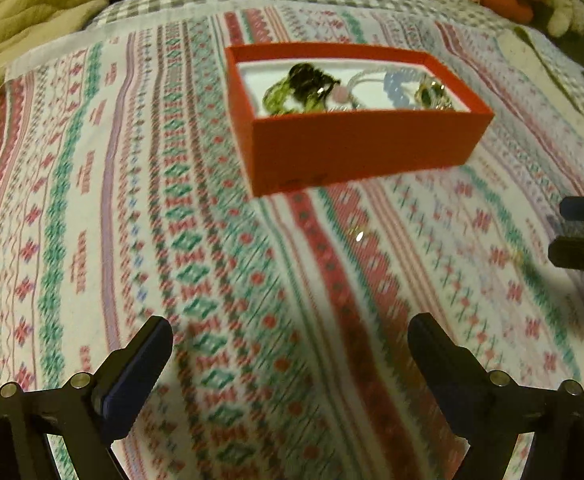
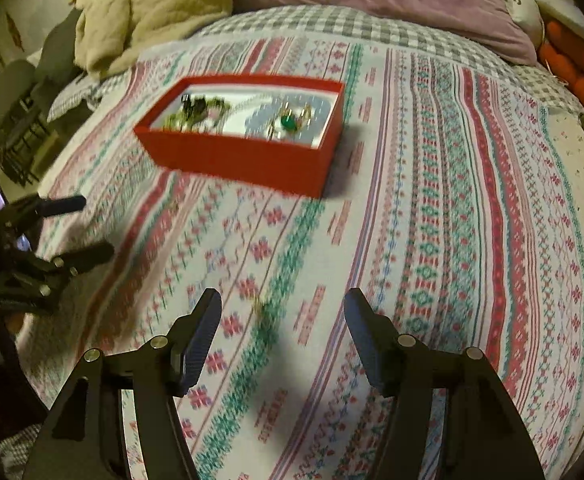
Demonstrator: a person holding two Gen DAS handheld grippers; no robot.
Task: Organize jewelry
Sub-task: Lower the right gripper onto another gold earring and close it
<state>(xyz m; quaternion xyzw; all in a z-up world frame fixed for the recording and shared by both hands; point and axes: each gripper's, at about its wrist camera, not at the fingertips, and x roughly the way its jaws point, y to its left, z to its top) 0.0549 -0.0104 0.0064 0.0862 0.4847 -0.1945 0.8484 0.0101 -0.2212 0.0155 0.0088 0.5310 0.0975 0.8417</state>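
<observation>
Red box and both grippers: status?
Left gripper open, empty. Right gripper open, empty. Red box on bedspread, jewelry inside. Nothing in the way.

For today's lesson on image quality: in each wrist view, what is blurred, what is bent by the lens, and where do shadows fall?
Left wrist view: motion smear across the patterned bedspread and red box; stripes bow outward, fisheye. Right wrist view: the jewelry in the box is smeared; a dim shadow lies right of the box; black corners vignette the warm, low light.
</observation>
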